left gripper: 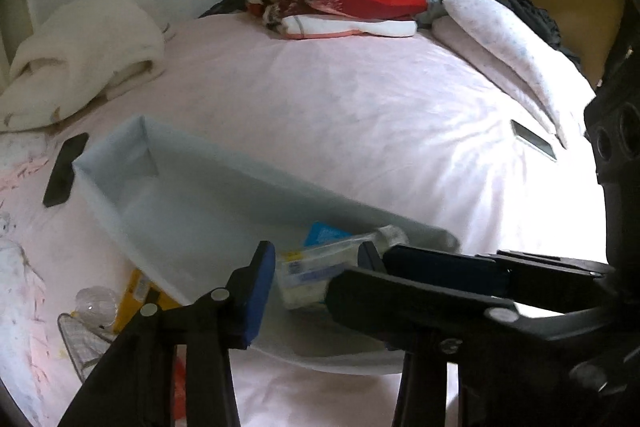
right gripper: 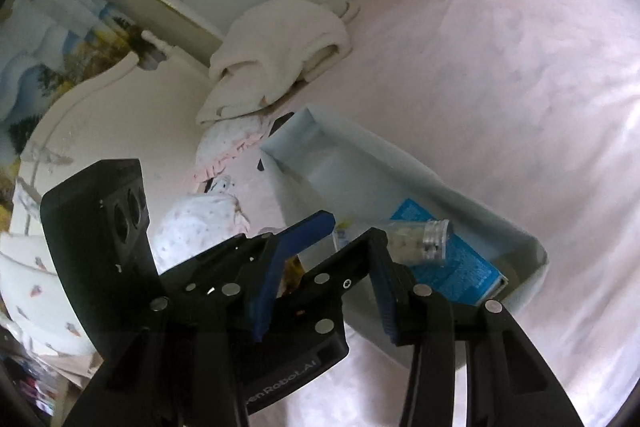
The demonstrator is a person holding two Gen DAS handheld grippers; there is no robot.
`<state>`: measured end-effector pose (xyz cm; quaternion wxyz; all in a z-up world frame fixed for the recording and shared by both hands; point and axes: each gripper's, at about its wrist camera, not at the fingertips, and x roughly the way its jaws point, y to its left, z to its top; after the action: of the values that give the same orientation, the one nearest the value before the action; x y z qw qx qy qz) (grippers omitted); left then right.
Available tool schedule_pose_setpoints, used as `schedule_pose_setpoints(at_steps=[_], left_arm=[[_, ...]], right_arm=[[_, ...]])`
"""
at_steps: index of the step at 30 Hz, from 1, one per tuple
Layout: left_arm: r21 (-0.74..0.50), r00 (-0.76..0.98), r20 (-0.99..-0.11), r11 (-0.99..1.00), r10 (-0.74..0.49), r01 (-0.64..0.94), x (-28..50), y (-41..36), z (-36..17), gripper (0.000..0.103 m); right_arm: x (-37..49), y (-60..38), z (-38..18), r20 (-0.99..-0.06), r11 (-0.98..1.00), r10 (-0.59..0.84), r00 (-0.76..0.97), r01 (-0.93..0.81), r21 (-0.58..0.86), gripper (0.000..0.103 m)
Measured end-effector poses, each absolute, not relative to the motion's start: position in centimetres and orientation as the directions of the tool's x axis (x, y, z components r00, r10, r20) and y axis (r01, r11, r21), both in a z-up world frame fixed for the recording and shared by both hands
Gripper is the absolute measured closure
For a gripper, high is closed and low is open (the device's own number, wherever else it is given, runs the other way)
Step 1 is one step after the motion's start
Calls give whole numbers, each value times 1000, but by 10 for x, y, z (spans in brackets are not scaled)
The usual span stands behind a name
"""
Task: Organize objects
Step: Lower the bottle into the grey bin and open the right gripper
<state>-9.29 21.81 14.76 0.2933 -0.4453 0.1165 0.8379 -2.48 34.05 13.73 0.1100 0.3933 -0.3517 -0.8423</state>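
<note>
- Pink bedsheet fills both views: you are working on a bed (left gripper: 360,99), with a folded cream blanket (left gripper: 84,55) far ahead and to the left of your left gripper (left gripper: 316,259).
- A pale blue storage bin (left gripper: 132,187) lies on the sheet directly ahead of and beneath that gripper, its open top towards you.
- Your left gripper is clamped narrowly on a clear bottle (left gripper: 320,267) with a white and blue label. The bottle lies crosswise between the pads, its capped neck poking out past the right-hand finger.
- From the right wrist view, the bottle (right gripper: 424,239) hangs over the near end of the bin, just above a blue box (right gripper: 452,263) already lying inside.
- Your right gripper (right gripper: 324,287) stands about half open with nothing pinched. It sits close beside the left one, on its right.
- By my reading, you are mid-placement: the bottle is over the bin but not yet let go.
- Next, lower it until it rests beside the blue box, then open the pads gently so it does not roll.
- A yellow packet (left gripper: 134,291) still lies outside the bin, just left of your left gripper, and looks like the following pick.
</note>
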Motion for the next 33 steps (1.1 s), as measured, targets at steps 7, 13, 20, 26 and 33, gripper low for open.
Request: schedule_pose_setpoints(at_steps=[7, 13, 20, 26, 33], left_arm=[[-67, -495, -789, -852, 364, -520, -96, 196, 153, 64], [-117, -554, -745, -891, 371, -439, -94, 157, 166, 64], [-103, -590, -744, -926, 314, -362, -87, 115, 165, 64], [-119, -586, -754, -939, 297, -323, -78, 87, 160, 64], [-82, -558, -791, -946, 253, -314, -45, 47, 145, 64]], right_arm=[[-20, 344, 144, -614, -772, -384, -690, -126, 624, 64], [-22, 363, 140, -644, -799, -275, -714, -203, 566, 58], [-36, 365, 107, -762, -788, -310, -569, -294, 541, 58], [-49, 343, 108, -676, -755, -429, -599, -174, 633, 58], [-60, 314, 99, -669, -758, -494, -556, -101, 644, 63]])
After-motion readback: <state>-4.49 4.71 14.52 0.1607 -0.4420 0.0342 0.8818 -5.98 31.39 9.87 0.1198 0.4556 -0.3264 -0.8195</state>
